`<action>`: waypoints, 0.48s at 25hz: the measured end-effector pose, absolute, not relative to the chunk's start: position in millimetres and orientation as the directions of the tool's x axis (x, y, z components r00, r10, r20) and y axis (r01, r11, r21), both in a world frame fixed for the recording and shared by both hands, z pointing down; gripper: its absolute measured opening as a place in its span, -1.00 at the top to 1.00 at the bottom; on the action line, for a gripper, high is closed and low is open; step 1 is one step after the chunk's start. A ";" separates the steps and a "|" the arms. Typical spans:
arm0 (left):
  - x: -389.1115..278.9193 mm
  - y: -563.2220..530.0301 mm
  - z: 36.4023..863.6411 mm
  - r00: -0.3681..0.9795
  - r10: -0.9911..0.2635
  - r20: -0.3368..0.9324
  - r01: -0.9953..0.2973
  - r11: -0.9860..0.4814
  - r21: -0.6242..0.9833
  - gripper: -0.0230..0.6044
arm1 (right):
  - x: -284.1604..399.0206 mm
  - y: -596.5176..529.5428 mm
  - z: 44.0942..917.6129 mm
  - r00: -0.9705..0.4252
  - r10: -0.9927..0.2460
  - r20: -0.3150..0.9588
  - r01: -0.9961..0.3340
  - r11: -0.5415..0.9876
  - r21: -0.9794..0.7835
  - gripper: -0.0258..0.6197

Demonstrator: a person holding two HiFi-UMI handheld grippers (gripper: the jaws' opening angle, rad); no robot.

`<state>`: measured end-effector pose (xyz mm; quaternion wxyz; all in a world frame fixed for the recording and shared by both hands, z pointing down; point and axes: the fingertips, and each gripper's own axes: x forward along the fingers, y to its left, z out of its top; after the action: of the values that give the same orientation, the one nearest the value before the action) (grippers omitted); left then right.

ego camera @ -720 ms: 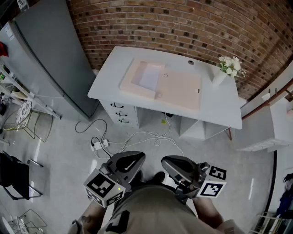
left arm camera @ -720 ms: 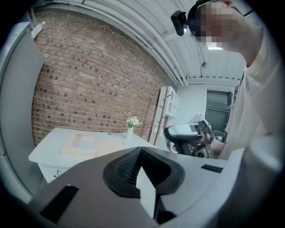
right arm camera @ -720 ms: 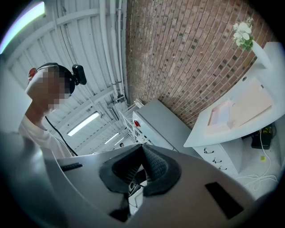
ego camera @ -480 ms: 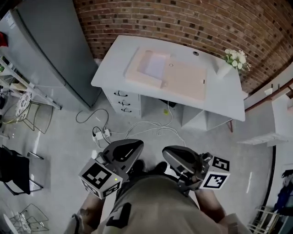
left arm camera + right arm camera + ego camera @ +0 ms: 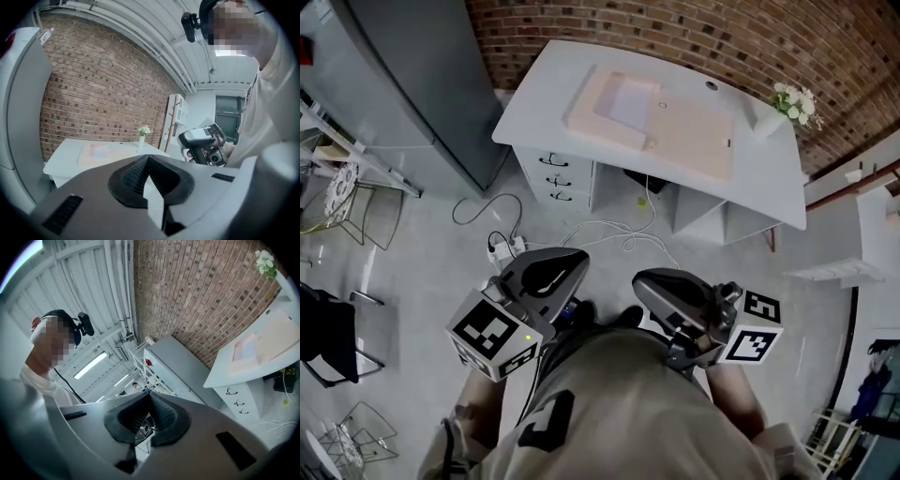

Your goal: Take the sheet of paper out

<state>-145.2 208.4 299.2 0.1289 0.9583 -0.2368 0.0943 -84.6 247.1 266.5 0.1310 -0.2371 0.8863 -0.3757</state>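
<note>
A pale sheet of paper (image 5: 628, 103) lies in the left part of a beige folder (image 5: 698, 145) on the white desk (image 5: 539, 108), far ahead of me. Both grippers hang close to my body, well short of the desk. My left gripper (image 5: 580, 262) is shut with nothing in it, and its jaws meet at the tip in the left gripper view (image 5: 147, 158). My right gripper (image 5: 641, 280) is shut and empty too (image 5: 148, 393). The sheet (image 5: 99, 151) shows small in the left gripper view, and the sheet (image 5: 244, 350) lies at the right edge of the right gripper view.
A vase of white flowers (image 5: 789, 101) stands at the desk's right end. Drawers (image 5: 553, 174) sit under its left side. A grey cabinet (image 5: 389, 75) stands to the left. Cables and a power strip (image 5: 502, 249) lie on the floor between me and the desk.
The desk has slid up and a little right in the head view. Both grippers stay shut near my body; the left one's marker cube has drifted slightly left and down.
</note>
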 end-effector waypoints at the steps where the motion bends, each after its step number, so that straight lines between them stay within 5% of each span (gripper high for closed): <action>1: -148.2 208.0 299.8 0.871 -0.429 0.240 -0.477 -0.855 0.203 0.88 | -89.2 247.0 267.9 -0.859 -0.509 -0.048 -0.317 0.603 -0.732 0.84; 12: -169.1 208.8 307.5 0.879 -0.433 0.202 -0.471 -0.854 0.220 0.88 | -129.9 242.4 280.5 -0.890 -0.455 0.000 -0.305 0.597 -0.742 0.84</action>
<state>-169.1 208.8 307.5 0.1322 0.9601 -0.2354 0.0729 -129.9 242.4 280.5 0.0952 -0.2139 0.8885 -0.3946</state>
